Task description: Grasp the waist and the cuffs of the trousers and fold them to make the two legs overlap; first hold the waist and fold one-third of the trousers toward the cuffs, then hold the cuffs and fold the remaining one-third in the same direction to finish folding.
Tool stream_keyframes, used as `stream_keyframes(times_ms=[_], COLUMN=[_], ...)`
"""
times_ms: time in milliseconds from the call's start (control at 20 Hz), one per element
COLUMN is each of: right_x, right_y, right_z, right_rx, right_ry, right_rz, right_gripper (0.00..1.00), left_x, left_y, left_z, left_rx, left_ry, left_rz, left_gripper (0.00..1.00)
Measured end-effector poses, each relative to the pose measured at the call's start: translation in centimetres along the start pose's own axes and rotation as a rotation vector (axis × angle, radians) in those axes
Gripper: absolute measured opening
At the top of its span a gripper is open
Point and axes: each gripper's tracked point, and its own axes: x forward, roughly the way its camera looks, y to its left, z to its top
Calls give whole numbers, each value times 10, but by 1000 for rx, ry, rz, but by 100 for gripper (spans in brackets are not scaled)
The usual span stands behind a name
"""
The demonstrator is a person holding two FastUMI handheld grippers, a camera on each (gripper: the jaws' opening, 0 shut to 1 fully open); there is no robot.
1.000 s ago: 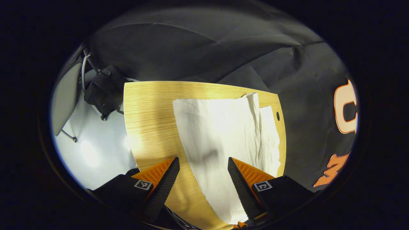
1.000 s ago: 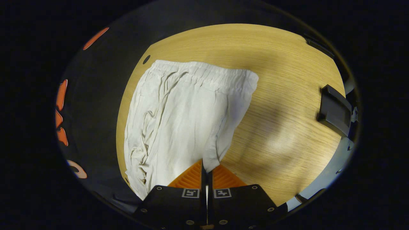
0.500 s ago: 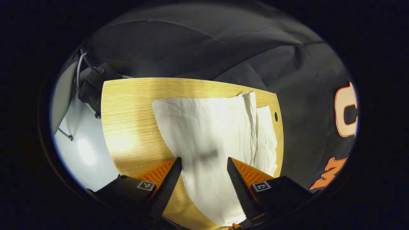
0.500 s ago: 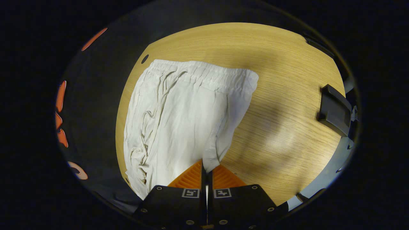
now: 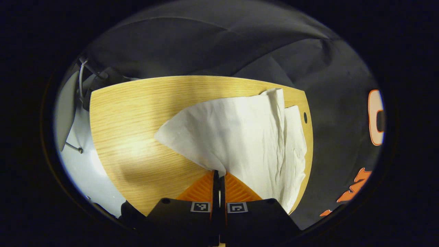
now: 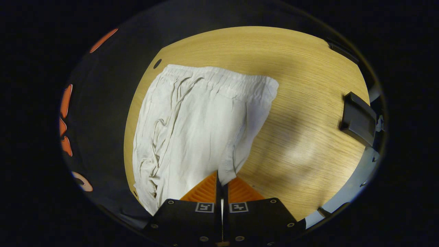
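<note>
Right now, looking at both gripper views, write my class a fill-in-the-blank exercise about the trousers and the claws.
1. The trousers lie on a ____ table.
2. The left claw is ____ on the fabric.
3. In the right gripper view, the elastic ____ lies farthest from the right claw.

Missing words: wooden; shut; waistband

You're working in a recording booth: black cloth wall (image 5: pixel 192 44) across the top of the frame, 1 wooden table (image 5: pixel 137 113) below it.

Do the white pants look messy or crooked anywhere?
A bit. The white fabric trousers lie bunched in wrinkles along one side, near the edge of the wooden table. Nothing looks torn or spilled.
</note>
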Motion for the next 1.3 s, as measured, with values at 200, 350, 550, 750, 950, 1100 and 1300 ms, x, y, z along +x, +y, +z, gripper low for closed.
stream_keyframes(times_ms=[200,350,550,750,950,1100,1300], right_x=[-20,-38,-50,-45,-25,0,50], right_y=[12,39,85,133,184,219,249], right_z=[5,9,23,46,67,88,95], right_rx=[-54,-52,-53,-65,-104,-133,-192], right_ry=[-43,-56,-52,-43,-25,-14,16], right_rz=[-3,24,68,98,101,91,69], right_gripper=[2,2,2,2,1,1,2], left_x=[0,-18,-29,-10,15,45,96], left_y=[-34,-71,-123,-169,-219,-257,-293], left_z=[6,21,41,56,69,84,91], left_rx=[55,63,98,125,147,180,231], left_ry=[-4,-7,-16,-24,-40,-69,-70], left_rz=[-68,-150,-232,-246,-257,-252,-238], left_gripper=[4,4,4,4,4,4,4])
